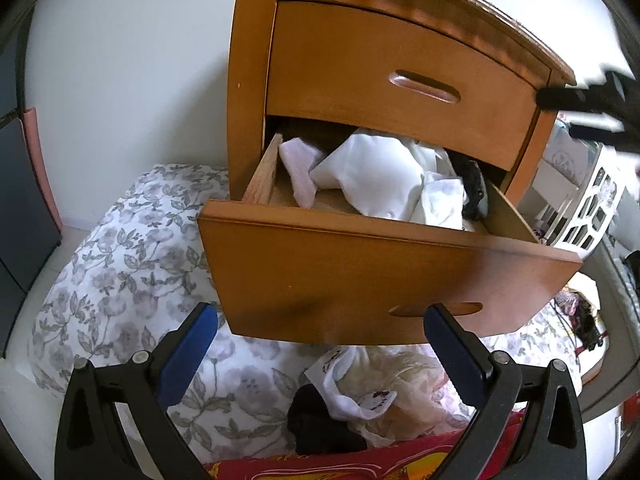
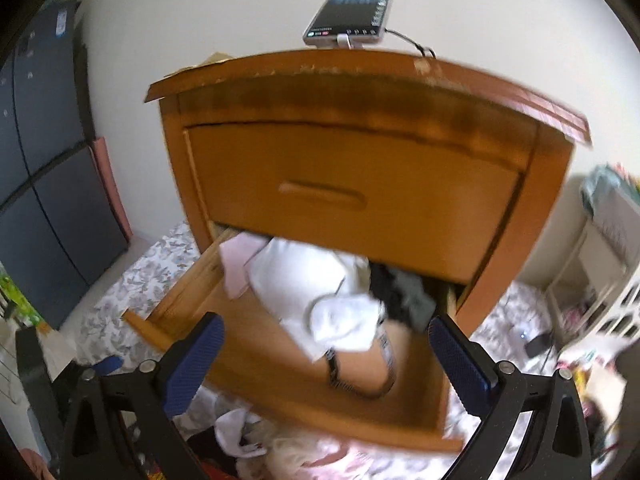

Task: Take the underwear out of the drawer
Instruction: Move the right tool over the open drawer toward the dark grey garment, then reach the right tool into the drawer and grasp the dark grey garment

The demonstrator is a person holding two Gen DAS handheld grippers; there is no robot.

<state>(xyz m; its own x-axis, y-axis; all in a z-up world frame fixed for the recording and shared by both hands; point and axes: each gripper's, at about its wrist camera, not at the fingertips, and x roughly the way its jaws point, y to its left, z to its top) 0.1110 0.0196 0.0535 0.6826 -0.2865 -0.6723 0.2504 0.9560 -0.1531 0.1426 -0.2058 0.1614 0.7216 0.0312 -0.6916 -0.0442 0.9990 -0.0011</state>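
With both grippers' jaws wide and empty, pinch the soft, light underwear (image 2: 320,292) in the drawer (image 2: 256,364) at a raised fold.

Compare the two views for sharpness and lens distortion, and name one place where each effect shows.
Left wrist view: mostly sharp, white garments in the open drawer crisp; only the right hand-held gripper at the edge smears. Right wrist view: motion-blurred, nightstand edges soft. Both: fisheye bows the straight nightstand edges, dark rim at corners.
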